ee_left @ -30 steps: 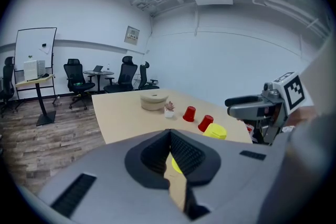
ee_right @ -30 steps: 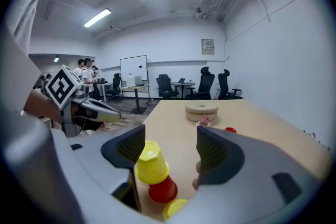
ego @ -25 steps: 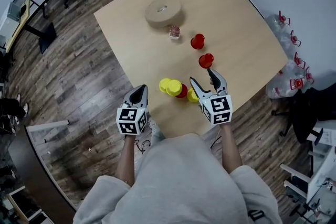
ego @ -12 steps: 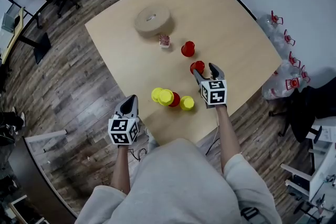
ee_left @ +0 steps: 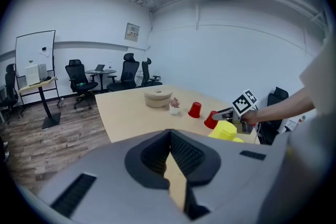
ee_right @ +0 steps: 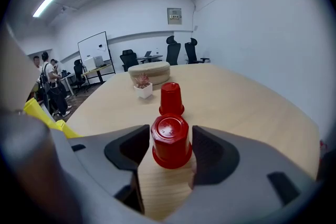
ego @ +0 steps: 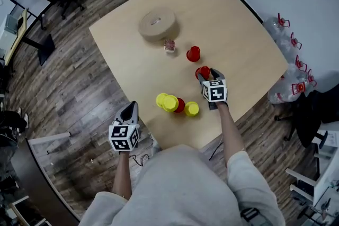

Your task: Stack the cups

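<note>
1. Red upside-down plastic cup (ee_right: 170, 142) stands toward the wooden desk's (ego: 238, 24) near right edge, between right gripper (ee_right: 170, 136) jaws: spread, just been closing, not pinching yet.
2. Centre it, squeeze lightly, lift straight, cap farther red upside-down cup (ee_right: 171, 98).
3. Left gripper (ee_left: 170, 134) pressed together, empty.

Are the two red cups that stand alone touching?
Apart. Head view shows bare table between the near red cup and the far red cup.

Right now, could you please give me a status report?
Left gripper shut, empty. Right gripper just closing round red cup, contact unclear. Second red cup just beyond.
</note>
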A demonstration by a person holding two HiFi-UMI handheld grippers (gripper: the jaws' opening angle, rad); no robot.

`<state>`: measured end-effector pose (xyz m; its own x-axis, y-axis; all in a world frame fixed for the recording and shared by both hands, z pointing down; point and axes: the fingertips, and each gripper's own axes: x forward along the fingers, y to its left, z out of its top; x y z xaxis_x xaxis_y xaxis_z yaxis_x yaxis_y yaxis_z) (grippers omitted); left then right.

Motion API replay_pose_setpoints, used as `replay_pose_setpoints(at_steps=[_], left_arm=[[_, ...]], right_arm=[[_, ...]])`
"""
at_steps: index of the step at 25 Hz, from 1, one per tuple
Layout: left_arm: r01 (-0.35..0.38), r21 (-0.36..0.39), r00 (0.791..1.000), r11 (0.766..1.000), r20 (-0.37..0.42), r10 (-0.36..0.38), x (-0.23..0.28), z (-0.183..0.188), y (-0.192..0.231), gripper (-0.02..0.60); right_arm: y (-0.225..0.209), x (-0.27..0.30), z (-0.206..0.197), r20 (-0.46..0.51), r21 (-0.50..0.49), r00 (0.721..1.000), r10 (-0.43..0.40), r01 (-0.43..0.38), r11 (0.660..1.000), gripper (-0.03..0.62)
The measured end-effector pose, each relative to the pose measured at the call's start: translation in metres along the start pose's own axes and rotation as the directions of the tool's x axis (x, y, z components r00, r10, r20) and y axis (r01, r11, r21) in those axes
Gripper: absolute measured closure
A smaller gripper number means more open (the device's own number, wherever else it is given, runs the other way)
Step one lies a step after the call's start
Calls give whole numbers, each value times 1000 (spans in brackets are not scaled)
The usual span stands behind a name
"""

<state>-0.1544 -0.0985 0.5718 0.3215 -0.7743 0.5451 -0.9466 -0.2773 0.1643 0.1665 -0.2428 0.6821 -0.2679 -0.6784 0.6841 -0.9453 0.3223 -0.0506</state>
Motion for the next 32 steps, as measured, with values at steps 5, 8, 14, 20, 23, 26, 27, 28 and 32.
replay_pose_setpoints(at_steps=[5,8,14,20,23,26,27,28,32], left_arm=[[-3,5,1000,1000,-3,3,-1,-1,3,571],[2,9,1000,1000,-3,-2,1,1,1,571],[21,15,1000,1000,1,-21,6,3,-7,571],[48,23,999,999,14,-48,10,7,-20,571],[60,25,998,998,22,-60,11,8,-26,571],[71,25,997,997,27,-72,11,8,-30,571],[75,25,997,997,28,-75,10,7,-31,571],[78,25,996,997,29,-79,10,6,-32,571],[84,25,996,996,35,-85,6,5,-35,571]], right_arm=[[0,1,-1,14,14,1000,-9,9,1000,368],[2,-6,4,38,5,999,-2,2,1000,370],[17,-38,21,116,-4,993,34,-34,999,370],[43,-84,32,189,-31,979,78,-74,997,370],[57,-106,36,214,-59,972,97,-86,995,370],[72,-123,34,218,-89,969,115,-97,991,370],[77,-127,32,218,-95,968,121,-102,990,370],[82,-131,30,217,-100,968,128,-109,989,370],[100,-141,20,194,-120,968,161,-140,983,370]])
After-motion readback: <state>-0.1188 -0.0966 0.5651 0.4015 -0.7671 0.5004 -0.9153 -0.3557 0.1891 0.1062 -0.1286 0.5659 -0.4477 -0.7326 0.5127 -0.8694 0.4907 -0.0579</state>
